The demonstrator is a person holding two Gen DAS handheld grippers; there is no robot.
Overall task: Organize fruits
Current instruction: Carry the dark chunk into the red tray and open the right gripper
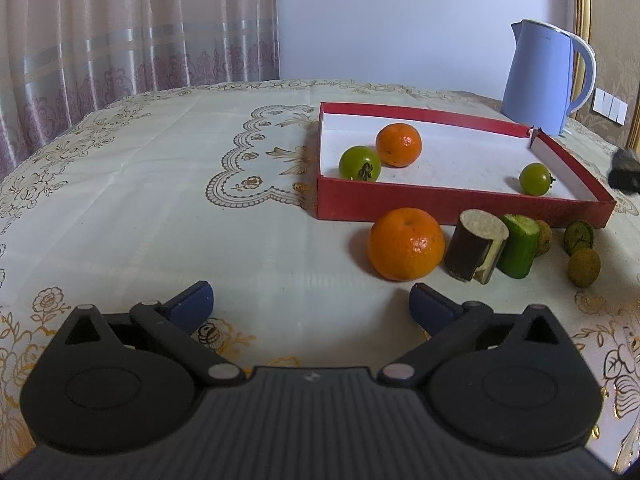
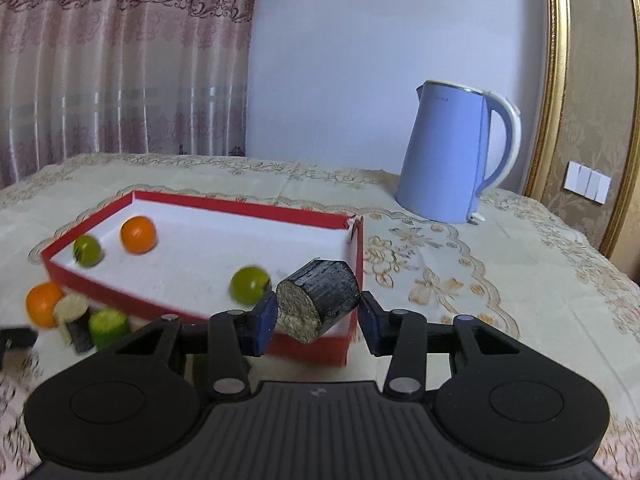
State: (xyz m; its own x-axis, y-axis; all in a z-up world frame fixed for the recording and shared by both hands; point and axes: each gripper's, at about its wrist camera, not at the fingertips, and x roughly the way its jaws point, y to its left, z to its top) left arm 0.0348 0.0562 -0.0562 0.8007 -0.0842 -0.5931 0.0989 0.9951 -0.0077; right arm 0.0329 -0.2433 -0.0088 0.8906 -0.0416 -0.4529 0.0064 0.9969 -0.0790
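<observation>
Two grippers are working beside a red tray (image 1: 440, 202) of fruit on the tablecloth.

Three fruits are lying in the tray: an orange (image 1: 399, 145) and two green tomatoes (image 1: 359, 163). Right gripper (image 2: 319, 314) is clamping a dark cane piece (image 2: 320, 300) over the tray's near corner. Left gripper (image 1: 311, 307) is hovering wide open and empty, near a second orange (image 1: 406, 243) outside the tray.

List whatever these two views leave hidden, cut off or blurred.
- Left wrist view: a dark object is cut off by the right edge; unidentifiable.
- Left wrist view: a small brown fruit is mostly hidden behind the green cucumber piece.
- Right wrist view: the green tomatoes in the red box are motion-blurred.
</observation>
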